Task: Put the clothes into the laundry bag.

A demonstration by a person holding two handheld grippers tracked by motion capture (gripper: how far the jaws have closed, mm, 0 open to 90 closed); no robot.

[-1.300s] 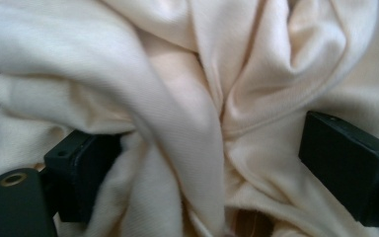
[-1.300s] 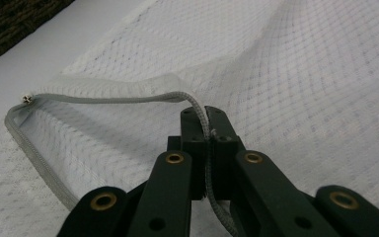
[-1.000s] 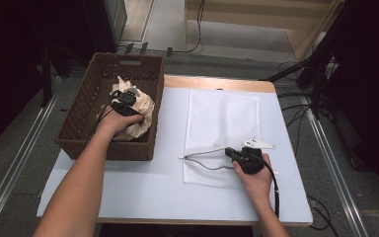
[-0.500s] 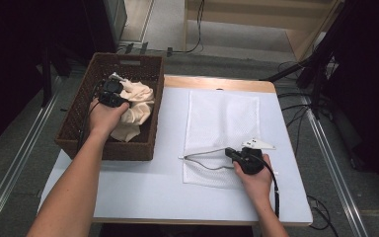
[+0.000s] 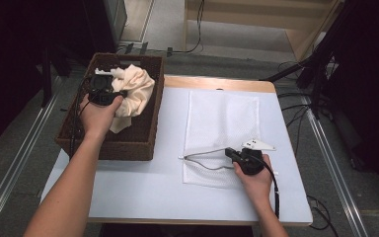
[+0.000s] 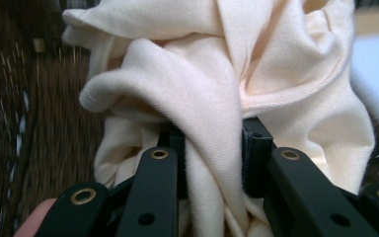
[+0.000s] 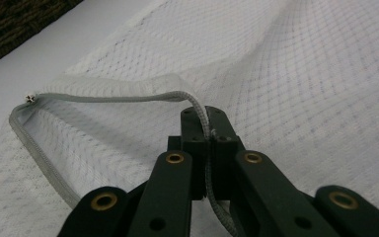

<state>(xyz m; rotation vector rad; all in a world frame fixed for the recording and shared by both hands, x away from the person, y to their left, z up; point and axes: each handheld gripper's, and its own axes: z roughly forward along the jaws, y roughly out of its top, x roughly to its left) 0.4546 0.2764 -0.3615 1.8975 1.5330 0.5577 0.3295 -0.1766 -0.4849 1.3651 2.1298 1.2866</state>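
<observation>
Two grippers | left gripper [image 5: 121,94] has just closed on cream cloth [image 5: 134,91], now lifted above wicker basket [image 5: 128,145] | right gripper [image 5: 229,154] unmoved, clamped on mesh bag [image 5: 222,116] zipper edge on table [image 5: 128,192]

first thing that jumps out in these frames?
The cream cloth, bunched and pinched in the left gripper above the brown wicker basket at the table's left edge. Next, the white mesh bag lying flat on the white table, its zippered mouth edge lifted open by the right gripper, which is clamped on it at the bag's near end.
</observation>
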